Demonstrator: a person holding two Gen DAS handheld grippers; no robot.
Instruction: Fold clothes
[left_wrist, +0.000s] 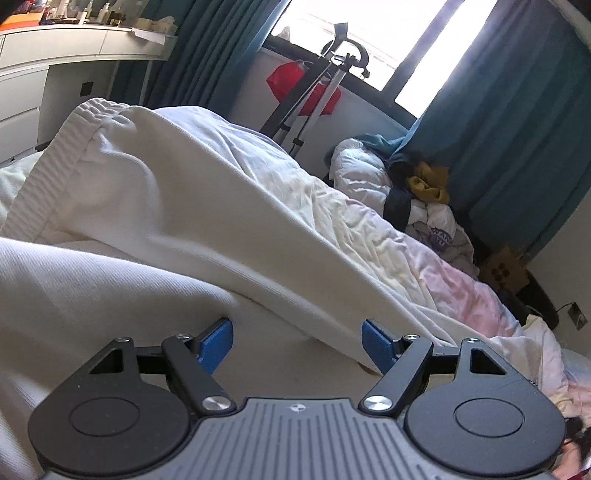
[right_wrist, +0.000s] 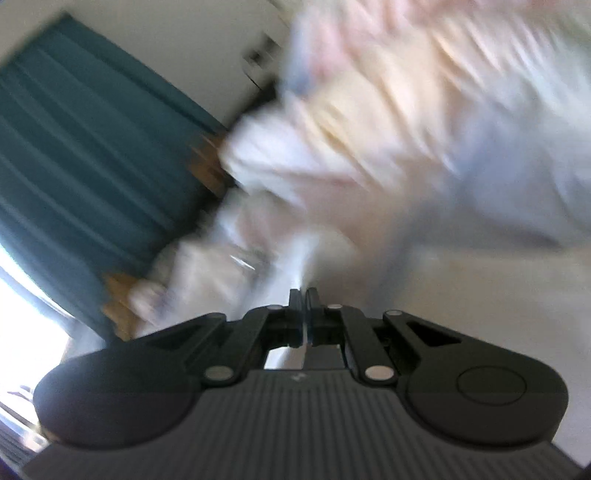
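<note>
Item: our left gripper (left_wrist: 297, 341), blue pads spread wide, holding nothing, low over the bed (left_wrist: 424, 251) to reach cloth. Beyond it, white trousers (left_wrist: 177, 206) draped across the bed, ribbed waistband (left_wrist: 55, 166) at the far edge. Our right gripper (right_wrist: 304, 295): jaws pressed together, seemingly pinching white cloth; blur hides more.

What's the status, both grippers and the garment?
Left gripper jaws open, empty, low over the white garment. Right gripper jaws shut; view blurred, contents unclear. Nothing blocking.

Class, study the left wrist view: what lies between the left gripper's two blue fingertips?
Only white garment fabric shows in the gap of the open left gripper; nothing is pinched, judging by the left wrist view.
</note>
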